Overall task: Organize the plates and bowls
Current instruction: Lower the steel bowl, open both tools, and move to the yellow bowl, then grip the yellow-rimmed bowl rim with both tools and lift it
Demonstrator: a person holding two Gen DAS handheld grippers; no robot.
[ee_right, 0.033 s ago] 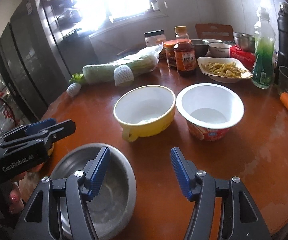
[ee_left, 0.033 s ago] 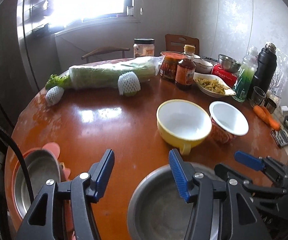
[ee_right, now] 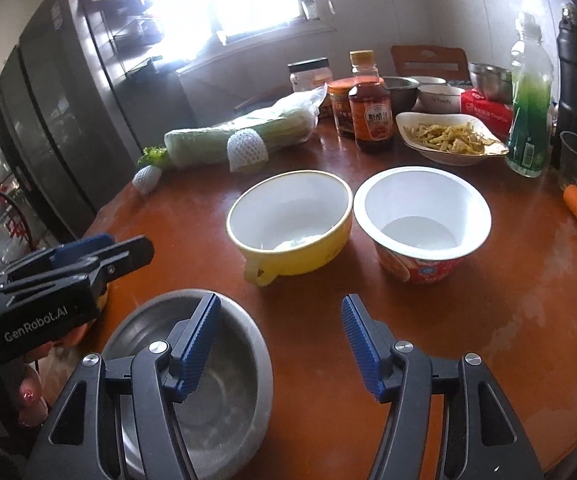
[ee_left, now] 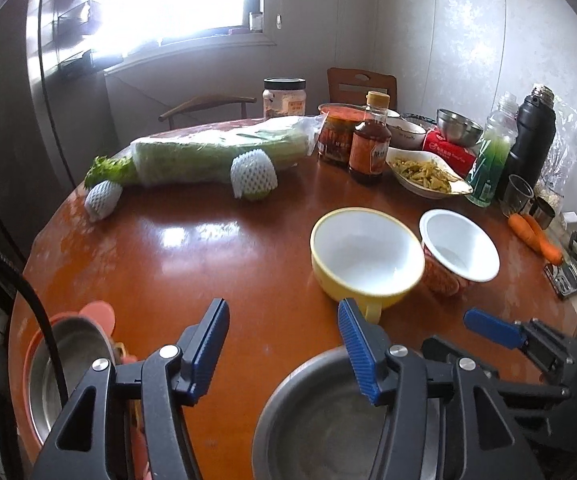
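Entry: L gripper (ee_left: pixel 282 312) & R gripper (ee_right: pixel 281 304) — jaws of both just opened, apart, nothing gripped. Steel bowl (ee_right: pixel 228 360) lies nearside of yellow bowl (ee_right: pixel 292 216); paper bowl (ee_right: pixel 422 216) just beside it. Judged: all free — stacking not yet begun.

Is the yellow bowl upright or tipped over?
Upright: the yellow bowl rests on the table, white inside facing up.
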